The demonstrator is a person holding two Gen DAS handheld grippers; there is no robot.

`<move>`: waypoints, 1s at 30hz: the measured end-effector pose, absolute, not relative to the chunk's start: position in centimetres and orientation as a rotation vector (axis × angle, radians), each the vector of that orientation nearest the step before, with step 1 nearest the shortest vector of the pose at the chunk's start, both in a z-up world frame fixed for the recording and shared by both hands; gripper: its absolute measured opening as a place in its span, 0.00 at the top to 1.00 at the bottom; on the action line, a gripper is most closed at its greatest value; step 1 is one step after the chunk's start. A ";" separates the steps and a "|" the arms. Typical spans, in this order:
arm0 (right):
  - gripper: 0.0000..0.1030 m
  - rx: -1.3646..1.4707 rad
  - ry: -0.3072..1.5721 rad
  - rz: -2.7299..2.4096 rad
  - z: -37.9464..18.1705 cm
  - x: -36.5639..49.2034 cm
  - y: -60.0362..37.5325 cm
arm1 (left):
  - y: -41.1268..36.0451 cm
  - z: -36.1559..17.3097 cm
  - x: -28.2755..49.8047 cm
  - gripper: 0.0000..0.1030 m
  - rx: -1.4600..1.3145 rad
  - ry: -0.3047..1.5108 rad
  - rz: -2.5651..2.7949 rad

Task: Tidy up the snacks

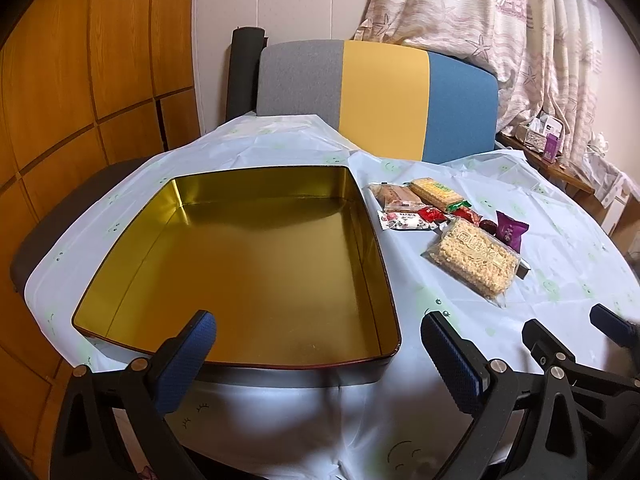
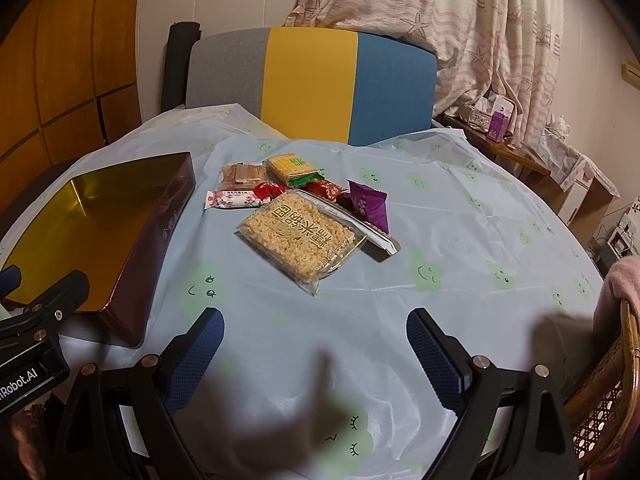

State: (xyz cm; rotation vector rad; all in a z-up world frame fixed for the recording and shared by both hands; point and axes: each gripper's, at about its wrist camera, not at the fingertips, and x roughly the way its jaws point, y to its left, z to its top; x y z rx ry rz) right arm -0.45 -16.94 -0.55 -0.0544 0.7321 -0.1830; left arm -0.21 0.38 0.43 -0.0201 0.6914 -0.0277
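An empty gold-lined tin box (image 1: 240, 264) sits on the left of the table; it also shows in the right wrist view (image 2: 92, 232). A pile of wrapped snacks lies to its right: a large rice-cracker pack (image 1: 474, 260) (image 2: 300, 234), a purple packet (image 1: 510, 228) (image 2: 368, 204), a green-ended biscuit pack (image 1: 436, 192) (image 2: 292, 168), a pink floral bar (image 2: 236, 199) and red candies (image 2: 270, 190). My left gripper (image 1: 320, 344) is open over the tin's near edge. My right gripper (image 2: 316, 336) is open, empty, in front of the snacks.
The round table wears a pale blue cloth (image 2: 460, 240) with green smiley prints. A grey, yellow and blue chair (image 2: 312, 80) stands behind it. A wicker chair (image 2: 608, 392) is at the near right. A side shelf (image 2: 500, 140) holds small boxes.
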 end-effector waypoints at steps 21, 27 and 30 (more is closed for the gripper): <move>0.08 -0.052 0.730 -0.183 -0.6 -0.5 -17.0 | 0.3 0.7 -0.3 0.00 -0.023 0.692 -0.029; 0.08 -0.053 0.729 -0.183 -0.5 -0.4 -17.0 | 0.3 0.6 -0.2 0.00 -0.024 0.694 -0.030; 0.08 -0.052 0.731 -0.183 -0.6 -0.4 -17.0 | 0.3 0.6 -0.3 0.00 -0.022 0.693 -0.030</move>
